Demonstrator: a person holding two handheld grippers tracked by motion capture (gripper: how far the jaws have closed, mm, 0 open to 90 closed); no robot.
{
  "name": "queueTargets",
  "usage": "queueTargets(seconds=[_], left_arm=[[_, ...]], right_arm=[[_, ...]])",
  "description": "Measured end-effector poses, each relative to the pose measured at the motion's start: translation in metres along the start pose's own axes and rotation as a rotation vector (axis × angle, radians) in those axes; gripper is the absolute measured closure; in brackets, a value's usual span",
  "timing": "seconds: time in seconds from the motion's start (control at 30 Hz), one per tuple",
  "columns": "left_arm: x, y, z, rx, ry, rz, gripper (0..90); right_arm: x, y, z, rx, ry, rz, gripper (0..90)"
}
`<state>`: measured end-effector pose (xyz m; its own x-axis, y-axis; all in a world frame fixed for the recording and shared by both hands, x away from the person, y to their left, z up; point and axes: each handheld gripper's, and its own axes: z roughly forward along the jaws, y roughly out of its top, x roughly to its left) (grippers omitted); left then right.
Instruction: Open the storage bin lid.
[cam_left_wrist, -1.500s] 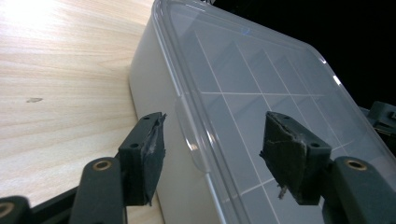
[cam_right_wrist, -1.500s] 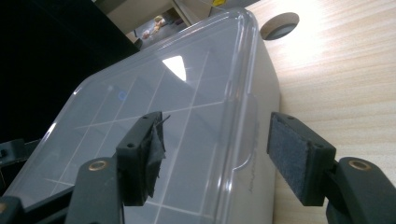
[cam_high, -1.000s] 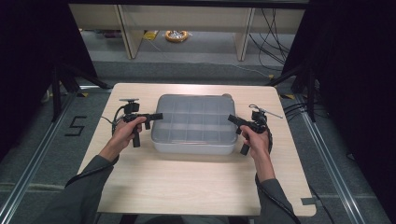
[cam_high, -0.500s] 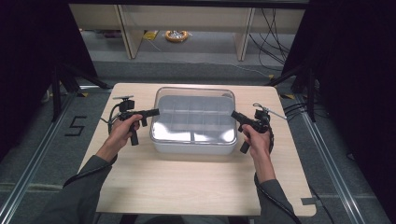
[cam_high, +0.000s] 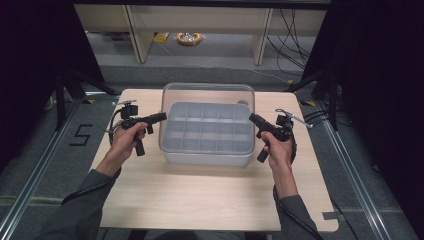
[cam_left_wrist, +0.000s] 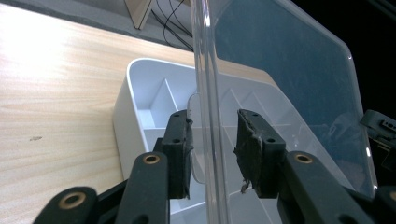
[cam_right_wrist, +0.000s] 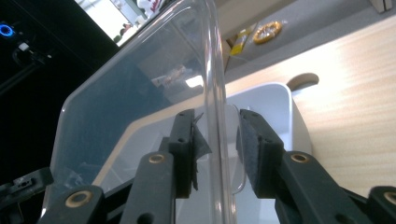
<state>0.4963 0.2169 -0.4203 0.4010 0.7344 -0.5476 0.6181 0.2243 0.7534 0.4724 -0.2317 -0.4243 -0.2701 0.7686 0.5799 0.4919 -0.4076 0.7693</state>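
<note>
Gripping the clear lid (cam_high: 207, 95) by both side edges | left gripper (cam_high: 161, 117): jaws just closed, pinching left rim, forearm angled in from below | right gripper (cam_high: 253, 120): jaws just closed, pinching right rim, wrist cocked inward | lid tilted up over the white divided box (cam_high: 206, 150) | box on the wooden table (cam_high: 210, 195), centre.

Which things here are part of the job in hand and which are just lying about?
In the job:
clear lid, held up at both ends
white divided box below it
left gripper and right gripper, each shut on the lid

Lying about:
yellow ring on the floor
cables
</note>
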Motion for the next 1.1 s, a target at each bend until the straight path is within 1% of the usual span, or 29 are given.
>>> queueTargets(seconds=[0.03, 0.07, 0.1, 0.17, 0.2, 0.23, 0.3, 0.33, 0.37, 0.4, 0.43, 0.47, 0.5, 0.53, 0.57, 0.63, 0.67, 0.7, 0.73, 0.77, 0.8, 0.83, 0.93, 0.97, 1.0, 1.03, 1.07, 1.1], left_arm=[[-0.001, 0.0, -0.001, 0.002, -0.001, -0.001, 64.4], [-0.001, 0.0, -0.002, -0.003, -0.009, -0.007, 64.4], [-0.002, 0.0, -0.004, -0.002, -0.008, -0.004, 64.5], [-0.003, -0.001, -0.005, -0.004, -0.015, -0.001, 64.3], [-0.004, -0.001, -0.006, 0.0, -0.008, 0.002, 64.3], [-0.004, -0.001, -0.007, 0.0, -0.012, 0.001, 64.3], [-0.005, -0.002, -0.008, 0.0, -0.018, -0.003, 64.4], [-0.004, -0.002, -0.009, -0.001, -0.022, 0.001, 64.6], [-0.005, -0.003, -0.01, 0.006, -0.013, 0.01, 64.5], [-0.005, -0.003, -0.011, 0.0, -0.014, 0.011, 64.4], [-0.006, -0.004, -0.011, -0.004, -0.018, 0.015, 64.3], [-0.006, -0.005, -0.013, -0.002, -0.013, 0.018, 64.2], [-0.007, -0.006, -0.013, -0.005, -0.012, 0.015, 64.2], [-0.006, -0.006, -0.014, 0.001, -0.017, 0.022, 64.1], [-0.007, -0.007, -0.015, 0.004, -0.011, 0.019, 64.1], [-0.007, -0.008, -0.016, -0.001, -0.015, 0.022, 64.0], [-0.008, -0.008, -0.017, 0.004, -0.012, 0.024, 64.0], [-0.009, -0.009, -0.017, -0.003, -0.006, 0.023, 64.0], [-0.009, -0.009, -0.017, -0.007, -0.011, 0.022, 64.0], [-0.009, -0.01, -0.019, 0.006, -0.013, 0.033, 64.0], [-0.01, -0.01, -0.019, 0.003, -0.015, 0.028, 64.0], [-0.01, -0.01, -0.02, 0.006, -0.01, 0.031, 63.9], [-0.013, -0.011, -0.021, -0.002, -0.01, 0.028, 63.7], [-0.012, -0.011, -0.023, 0.006, -0.014, 0.039, 63.7], [-0.014, -0.011, -0.023, -0.006, -0.026, 0.032, 63.8], [-0.015, -0.012, -0.023, -0.006, -0.024, 0.031, 63.9], [-0.015, -0.012, -0.025, 0.0, -0.028, 0.04, 63.8], [-0.016, -0.013, -0.025, 0.003, -0.029, 0.045, 63.7]], right_arm=[[0.004, 0.001, -0.002, 0.007, -0.002, 0.034, 68.3], [0.006, 0.001, -0.003, 0.005, -0.005, 0.03, 68.3], [0.008, 0.002, -0.005, 0.008, -0.002, 0.046, 68.4], [0.009, 0.002, -0.008, 0.0, 0.008, 0.032, 68.4], [0.009, 0.002, -0.008, 0.0, 0.008, 0.032, 68.4], [0.009, 0.002, -0.008, 0.001, -0.003, 0.04, 68.4], [0.008, 0.002, -0.009, -0.004, 0.003, 0.011, 68.4], [0.009, 0.001, -0.01, 0.004, 0.004, 0.036, 68.4], [0.009, 0.001, -0.01, 0.003, 0.002, 0.035, 68.4], [0.01, 0.0, -0.011, 0.004, 0.006, 0.036, 68.4], [0.009, 0.0, -0.011, 0.001, 0.012, 0.018, 68.4], [0.008, -0.001, -0.012, 0.004, 0.004, 0.006, 68.3], [0.008, -0.001, -0.012, 0.004, 0.004, 0.006, 68.3], [0.009, -0.001, -0.012, 0.003, 0.01, 0.014, 68.3], [0.011, -0.001, -0.013, 0.004, 0.013, 0.036, 68.3], [0.012, -0.002, -0.015, 0.005, 0.015, 0.025, 68.2], [0.012, -0.002, -0.015, 0.005, 0.015, 0.025, 68.2], [0.013, -0.002, -0.016, 0.011, 0.016, 0.03, 68.1], [0.014, -0.002, -0.018, 0.013, 0.021, 0.034, 67.8], [0.014, -0.002, -0.018, 0.013, 0.021, 0.034, 67.8], [0.012, -0.002, -0.019, 0.012, 0.009, 0.003, 67.8], [0.013, -0.003, -0.02, 0.013, 0.016, 0.032, 67.7], [0.013, -0.003, -0.021, 0.018, 0.018, 0.032, 67.7], [0.013, -0.003, -0.022, 0.019, 0.022, 0.035, 67.7], [0.011, -0.003, -0.022, 0.012, 0.029, 0.006, 67.7], [0.011, -0.003, -0.024, 0.012, 0.027, 0.016, 67.7], [0.013, -0.003, -0.025, 0.021, 0.031, 0.045, 67.7], [0.011, -0.004, -0.025, 0.008, 0.037, 0.013, 67.7]])
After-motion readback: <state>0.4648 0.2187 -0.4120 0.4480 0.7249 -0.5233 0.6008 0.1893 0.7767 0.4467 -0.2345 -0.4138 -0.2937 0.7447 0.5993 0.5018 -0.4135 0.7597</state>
